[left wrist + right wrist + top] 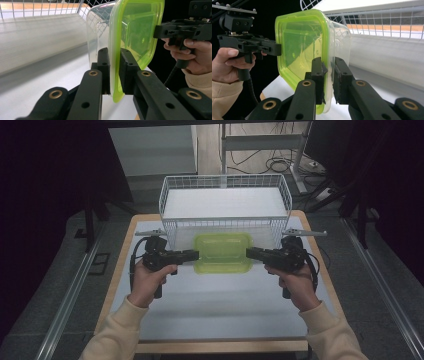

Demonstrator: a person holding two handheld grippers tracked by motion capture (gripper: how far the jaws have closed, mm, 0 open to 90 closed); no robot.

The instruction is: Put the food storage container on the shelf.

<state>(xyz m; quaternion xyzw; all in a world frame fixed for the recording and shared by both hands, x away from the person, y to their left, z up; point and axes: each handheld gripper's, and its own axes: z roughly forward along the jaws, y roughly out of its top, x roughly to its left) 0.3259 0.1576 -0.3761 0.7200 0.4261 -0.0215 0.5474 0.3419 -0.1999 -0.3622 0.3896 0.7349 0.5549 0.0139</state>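
A clear plastic container with a lime-green lid [222, 252] hangs just above the white table top, in front of the wire basket. My left gripper [195, 255] is shut on its left rim and my right gripper [250, 253] is shut on its right rim. In the left gripper view my jaws [113, 53] pinch the lid edge of the container [135, 30], with the other gripper [160, 31] at the far side. In the right gripper view my jaws [329, 62] clamp the rim of the container [302, 42], and the left gripper [275, 50] grips the opposite edge.
A white wire basket [225, 220] stands directly behind the container at the table's far side. The white mat [220, 305] stretches toward the person, framed by a wooden table edge [120, 270]. Cables and a metal frame lie on the floor beyond.
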